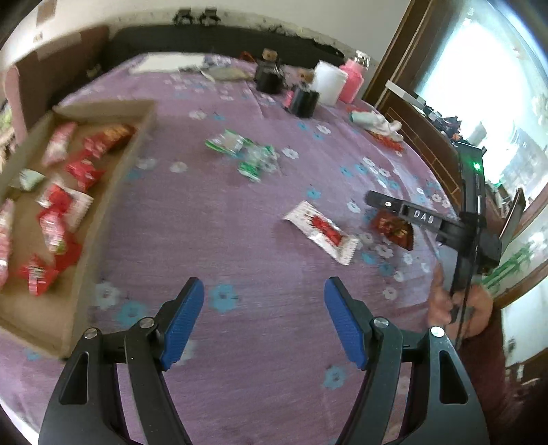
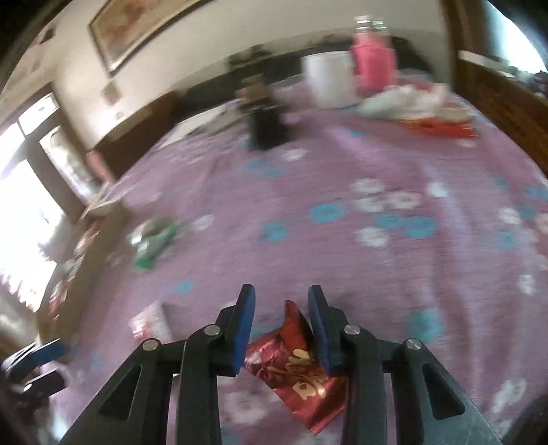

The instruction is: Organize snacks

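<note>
Both grippers tilt downward; right gripper (image 2: pixel 281 328) seemingly straddles red packet (image 2: pixel 294 366).

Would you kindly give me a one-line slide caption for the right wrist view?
Right gripper straddles a dark red snack packet on the purple floral tablecloth.

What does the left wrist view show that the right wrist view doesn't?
Only the left wrist view shows the inside of the cardboard tray with its red packets, the open, empty left gripper, and the hand holding the right gripper. Only the right wrist view shows the right gripper's pads flanking the dark red packet, and a framed picture on the wall. Both show that packet, the white-and-red packet, green packets, white tub, pink jar and purple cloth.
</note>
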`<state>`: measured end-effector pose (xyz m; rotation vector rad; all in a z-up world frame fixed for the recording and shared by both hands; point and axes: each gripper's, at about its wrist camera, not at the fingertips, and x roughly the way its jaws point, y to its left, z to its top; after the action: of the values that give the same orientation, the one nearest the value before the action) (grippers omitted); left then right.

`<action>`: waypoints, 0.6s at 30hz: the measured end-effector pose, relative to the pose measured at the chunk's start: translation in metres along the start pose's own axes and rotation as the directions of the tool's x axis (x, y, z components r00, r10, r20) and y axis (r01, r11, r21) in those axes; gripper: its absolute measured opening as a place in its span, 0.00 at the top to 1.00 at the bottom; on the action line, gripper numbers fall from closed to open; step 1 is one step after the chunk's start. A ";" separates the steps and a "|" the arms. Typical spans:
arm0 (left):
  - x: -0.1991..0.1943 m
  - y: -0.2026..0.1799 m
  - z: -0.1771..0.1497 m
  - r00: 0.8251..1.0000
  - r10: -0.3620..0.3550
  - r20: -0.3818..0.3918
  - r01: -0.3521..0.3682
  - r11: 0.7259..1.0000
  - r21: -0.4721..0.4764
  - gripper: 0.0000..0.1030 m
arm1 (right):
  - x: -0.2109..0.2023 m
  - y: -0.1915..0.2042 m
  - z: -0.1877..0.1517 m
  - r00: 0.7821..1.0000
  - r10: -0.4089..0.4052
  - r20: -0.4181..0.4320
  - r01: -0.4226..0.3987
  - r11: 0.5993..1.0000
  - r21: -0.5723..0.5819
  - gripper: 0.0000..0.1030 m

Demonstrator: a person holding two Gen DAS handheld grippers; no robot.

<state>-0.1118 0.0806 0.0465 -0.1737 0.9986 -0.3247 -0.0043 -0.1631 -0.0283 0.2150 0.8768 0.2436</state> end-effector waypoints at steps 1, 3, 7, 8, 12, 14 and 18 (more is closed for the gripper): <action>0.005 -0.002 0.003 1.000 -0.016 -0.018 0.016 1.000 -0.012 0.30 | -0.001 0.004 -0.001 1.000 -0.004 -0.001 0.004 1.000 -0.018 0.54; 0.015 -0.007 0.009 0.998 -0.041 -0.038 0.040 0.999 -0.032 0.30 | -0.004 0.007 -0.002 1.000 -0.027 0.011 0.027 0.999 -0.030 0.42; 0.032 -0.019 0.022 0.997 -0.059 -0.048 0.056 0.997 -0.059 0.30 | -0.011 0.003 -0.004 0.997 -0.073 0.007 0.073 0.997 -0.019 0.41; 0.037 -0.024 0.026 0.997 -0.054 -0.046 0.052 0.997 -0.054 0.30 | -0.010 0.002 -0.005 0.997 -0.083 -0.002 0.083 0.996 -0.023 0.41; 0.053 -0.041 0.035 0.999 -0.029 -0.035 0.028 0.999 -0.019 0.30 | -0.004 0.005 -0.008 0.992 -0.122 -0.041 0.119 0.990 -0.079 0.43; 0.062 -0.050 0.036 0.999 -0.004 -0.040 0.004 1.000 0.008 0.30 | -0.005 0.007 -0.010 0.986 -0.165 -0.034 0.162 0.982 -0.092 0.61; 0.080 -0.067 0.038 0.997 0.055 -0.050 -0.051 0.995 0.081 0.30 | -0.011 -0.011 -0.007 0.979 -0.202 -0.029 0.202 0.979 -0.013 0.80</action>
<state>-0.0524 -0.0105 0.0223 -0.0666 1.0383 -0.3210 -0.0148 -0.1764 -0.0277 0.1118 0.9200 0.0617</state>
